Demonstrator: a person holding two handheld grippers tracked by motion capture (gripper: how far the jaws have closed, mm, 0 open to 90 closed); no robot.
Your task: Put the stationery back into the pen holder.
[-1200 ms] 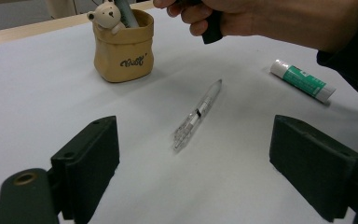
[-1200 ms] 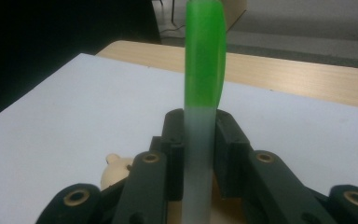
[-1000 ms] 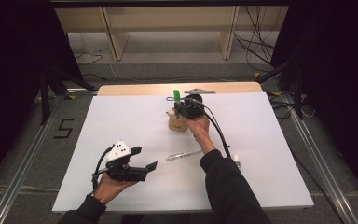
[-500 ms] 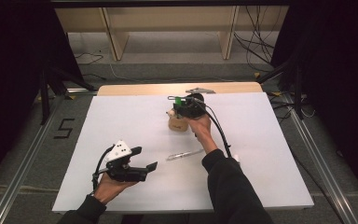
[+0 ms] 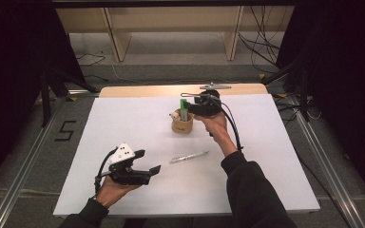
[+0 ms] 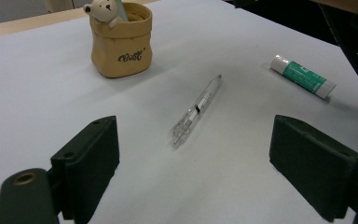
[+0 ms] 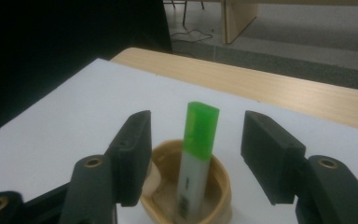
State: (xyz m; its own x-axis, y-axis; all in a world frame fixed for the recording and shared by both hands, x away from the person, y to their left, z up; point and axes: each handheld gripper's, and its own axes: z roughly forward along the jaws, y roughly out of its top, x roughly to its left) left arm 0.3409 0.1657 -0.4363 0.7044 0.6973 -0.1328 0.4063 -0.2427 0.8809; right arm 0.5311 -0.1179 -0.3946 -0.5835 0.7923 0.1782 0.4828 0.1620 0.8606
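Green-capped and upright, the highlighter stands in the little tan pouch toward the far middle of the white counter, and your right gripper hangs just above and beside it with its jaws spread, one on each side of the cap and touching neither. That spacing reads as a marker let go into the holder: it leans slightly against the pouch's rim, carried by the pouch rather than by you. The pouch is soft-sided with a small bear figure at its lip, so it can tip if you brush it; lifting straight up and away looks like the safer exit. Your left gripper rests in your palm at the near left, well apart from the pouch, jaws wide open and holding nothing, pointed across the counter at the clear pen that lies flat between you and the pouch. Beyond that, to the right in the left gripper view, a glue stick with a green label lies on its side. Both are loose on the counter, likely next for the holder, and the pen's slim, slick barrel will want a grip across its middle.
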